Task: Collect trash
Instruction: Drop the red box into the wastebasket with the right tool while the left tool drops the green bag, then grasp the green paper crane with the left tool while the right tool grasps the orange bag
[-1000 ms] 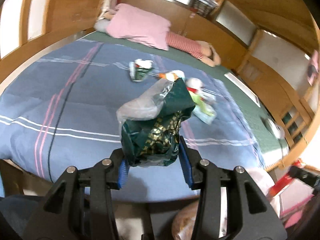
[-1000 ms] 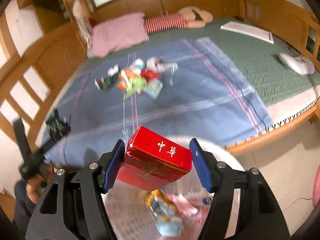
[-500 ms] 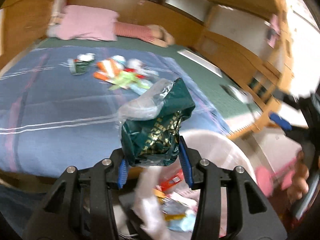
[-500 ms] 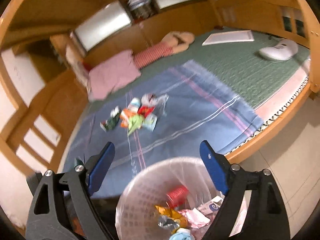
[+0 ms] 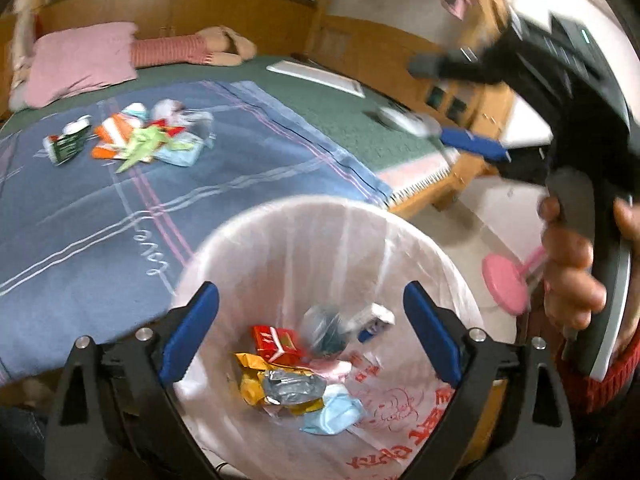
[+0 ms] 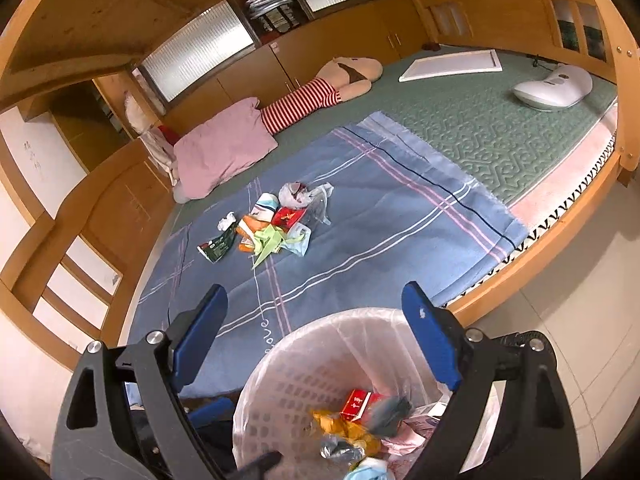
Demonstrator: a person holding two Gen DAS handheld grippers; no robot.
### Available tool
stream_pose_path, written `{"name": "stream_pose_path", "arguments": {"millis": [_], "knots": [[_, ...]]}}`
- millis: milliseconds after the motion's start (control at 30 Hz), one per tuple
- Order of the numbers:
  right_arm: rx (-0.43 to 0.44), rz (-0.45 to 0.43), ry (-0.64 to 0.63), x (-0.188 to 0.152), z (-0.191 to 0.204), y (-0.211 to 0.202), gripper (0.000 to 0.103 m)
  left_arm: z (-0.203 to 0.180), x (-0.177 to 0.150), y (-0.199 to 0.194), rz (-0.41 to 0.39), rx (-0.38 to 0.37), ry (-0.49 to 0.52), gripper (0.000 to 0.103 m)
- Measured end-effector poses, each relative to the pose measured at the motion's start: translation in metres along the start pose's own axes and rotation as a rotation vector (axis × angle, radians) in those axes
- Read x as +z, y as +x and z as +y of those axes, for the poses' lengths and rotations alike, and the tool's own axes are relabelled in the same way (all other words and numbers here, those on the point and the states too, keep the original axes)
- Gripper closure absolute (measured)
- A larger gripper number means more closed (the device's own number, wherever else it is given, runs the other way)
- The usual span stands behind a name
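Observation:
A white waste bin (image 5: pixel 280 216) with a pink liner stands on the floor beside the bed. My left gripper (image 5: pixel 310 296) hangs over it; its jaws are opening with nothing between them. A blurred green wrapper (image 5: pixel 326 330) drops onto the trash inside, next to a red box (image 5: pixel 276 342). My right gripper (image 6: pixel 315 294) is open and empty above the bin's rim (image 6: pixel 320 320), where the red box (image 6: pixel 356 404) and the green wrapper (image 6: pixel 386 412) also show. A pile of wrappers (image 6: pixel 272 228) lies on the blue blanket (image 5: pixel 80 248). A hand (image 5: pixel 576 272) holds the right gripper at the right.
On the bed are a pink pillow (image 6: pixel 224 148), a striped plush toy (image 6: pixel 316 96), a white board (image 6: pixel 452 64) and a white device (image 6: pixel 556 88). The wooden bed edge (image 6: pixel 532 264) borders a tiled floor (image 6: pixel 560 340). A pink round object (image 5: pixel 506 284) stands by the bin.
My left gripper swung from over the bed to above the bin and opened, dropping the green wrapper in. My right gripper released the red box into the bin and stayed open.

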State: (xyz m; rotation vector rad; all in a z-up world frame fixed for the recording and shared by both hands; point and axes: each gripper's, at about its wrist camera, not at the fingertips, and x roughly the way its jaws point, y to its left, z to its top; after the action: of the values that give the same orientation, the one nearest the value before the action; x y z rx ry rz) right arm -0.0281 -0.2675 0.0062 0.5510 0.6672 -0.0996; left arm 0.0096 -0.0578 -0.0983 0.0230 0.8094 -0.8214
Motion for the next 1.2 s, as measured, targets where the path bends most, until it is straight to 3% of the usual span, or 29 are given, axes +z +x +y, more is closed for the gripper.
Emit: {"name": "stream_pose_path", "arguments": {"millis": [167, 433, 567, 733, 867, 1000, 1100, 1200], "knots": [[-0.004, 0.015, -0.002, -0.003, 0.001, 0.005, 0.016, 0.04, 0.007, -0.017, -0.077, 0.101, -0.149, 0.008], [-0.002, 0.046, -0.011, -0.007, 0.006, 0.013, 0.016, 0.101, 0.009, -0.037, -0.134, 0.269, -0.338, 0.007], [-0.006, 0.065, -0.016, -0.009, 0.008, 0.02, 0.016, 0.128, 0.007, -0.042, -0.139, 0.321, -0.416, 0.007], [-0.009, 0.107, -0.043, -0.006, 0.02, 0.035, 0.016, 0.17, 0.007, -0.038, -0.091, 0.438, -0.51, 0.007], [-0.013, 0.16, -0.106, 0.001, 0.043, 0.065, 0.016, 0.21, 0.015, -0.037, -0.073, 0.509, -0.612, 0.007], [-0.007, 0.237, -0.127, 0.015, 0.067, 0.121, 0.016, 0.239, 0.025, -0.036, -0.075, 0.561, -0.575, 0.004], [0.018, 0.316, -0.093, 0.023, 0.084, 0.175, 0.016, 0.257, 0.019, -0.039, -0.07, 0.664, -0.59, 0.004], [-0.018, 0.333, -0.115, 0.035, 0.104, 0.228, 0.016, 0.273, 0.004, -0.053, -0.116, 0.588, -0.732, 0.004]]}}
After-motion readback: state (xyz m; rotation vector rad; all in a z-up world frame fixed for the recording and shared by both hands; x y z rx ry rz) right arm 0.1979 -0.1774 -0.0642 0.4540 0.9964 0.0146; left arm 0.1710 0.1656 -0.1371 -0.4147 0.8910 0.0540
